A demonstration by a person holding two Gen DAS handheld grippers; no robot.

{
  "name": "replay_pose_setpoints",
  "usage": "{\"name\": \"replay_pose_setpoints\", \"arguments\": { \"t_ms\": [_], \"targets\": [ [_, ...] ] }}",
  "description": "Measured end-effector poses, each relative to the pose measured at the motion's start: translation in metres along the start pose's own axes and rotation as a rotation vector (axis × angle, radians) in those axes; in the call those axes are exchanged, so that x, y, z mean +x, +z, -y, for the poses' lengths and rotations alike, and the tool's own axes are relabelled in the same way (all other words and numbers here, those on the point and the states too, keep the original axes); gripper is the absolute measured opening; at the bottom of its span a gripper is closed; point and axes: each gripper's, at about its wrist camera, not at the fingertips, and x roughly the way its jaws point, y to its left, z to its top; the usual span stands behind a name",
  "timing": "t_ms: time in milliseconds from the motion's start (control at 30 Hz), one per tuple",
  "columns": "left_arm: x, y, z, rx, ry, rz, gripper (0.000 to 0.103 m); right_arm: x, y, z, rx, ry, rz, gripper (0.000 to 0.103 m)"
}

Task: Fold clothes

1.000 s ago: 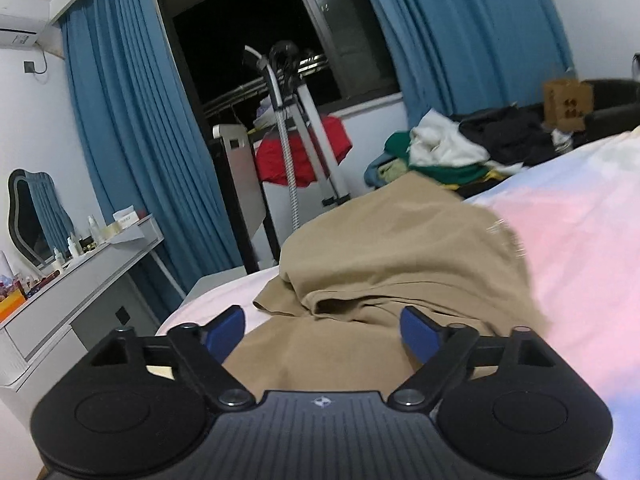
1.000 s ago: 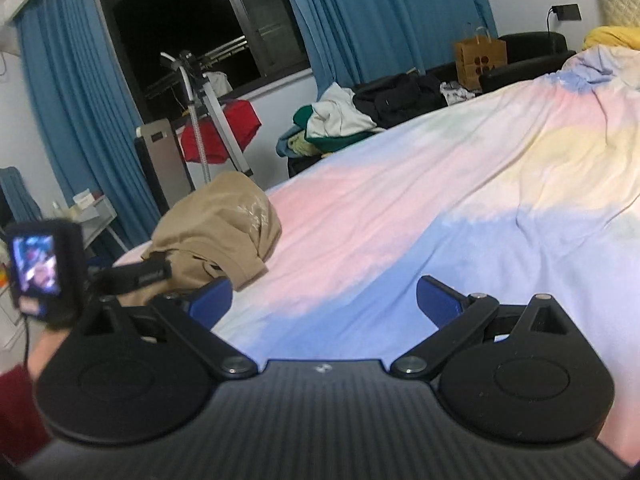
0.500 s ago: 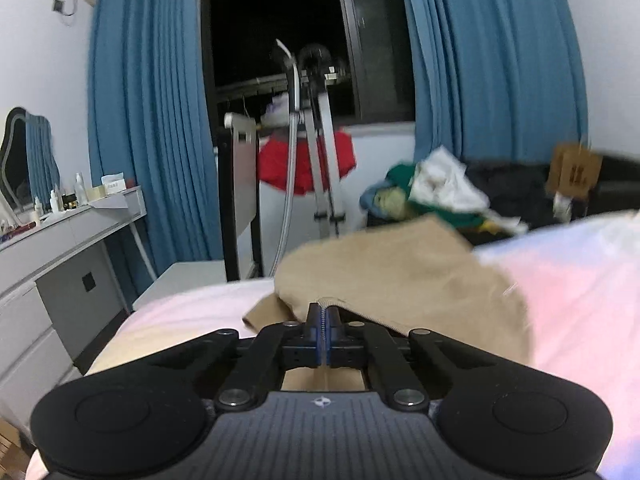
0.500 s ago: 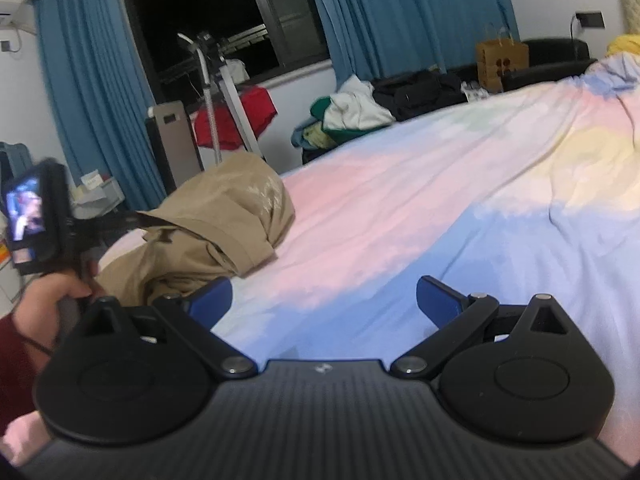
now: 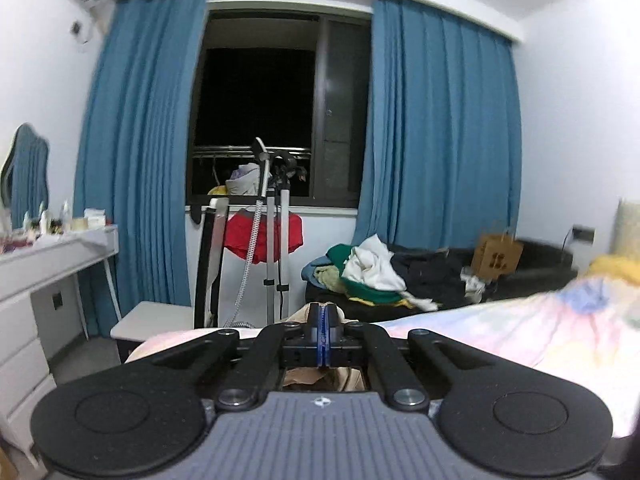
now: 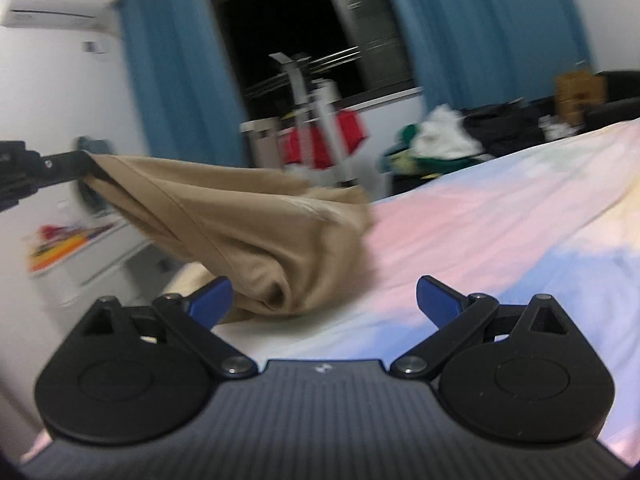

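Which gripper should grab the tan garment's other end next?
Right. The right gripper is open with the tan garment just ahead; the left gripper is shut on its lifted end.

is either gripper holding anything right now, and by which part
The left gripper is shut on the tan garment, pinching it at an edge and lifting it off the bed. The right gripper holds nothing.

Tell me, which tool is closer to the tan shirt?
Left. The left tool is shut on an edge of the tan shirt, lifting it. The right tool is open just in front of the shirt, not touching it.
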Motion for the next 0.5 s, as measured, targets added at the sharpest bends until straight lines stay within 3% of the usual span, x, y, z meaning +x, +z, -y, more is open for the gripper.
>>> {"name": "replay_pose_setpoints", "arguments": {
  "t_ms": [133, 233, 400, 500],
  "targets": [
    [-0.043, -0.007, -0.013, -0.021, 0.015, 0.066, 0.0, -0.006, -0.01, -0.033, -0.011, 0.095, -0.055, 0.098],
    [-0.048, -0.024, -0.019, 0.01, 0.043, 0.036, 0.0, 0.007, -0.028, -0.052, -0.011, 0.152, -0.159, 0.075],
    [-0.027, -0.054, -0.041, 0.014, 0.071, -0.129, 0.002, 0.041, -0.062, -0.066, -0.14, 0.002, -0.335, 0.067],
    [-0.014, -0.076, -0.05, 0.002, 0.06, -0.237, 0.015, 0.051, -0.067, -0.056, -0.113, -0.075, -0.363, 0.066]
  ]
}}
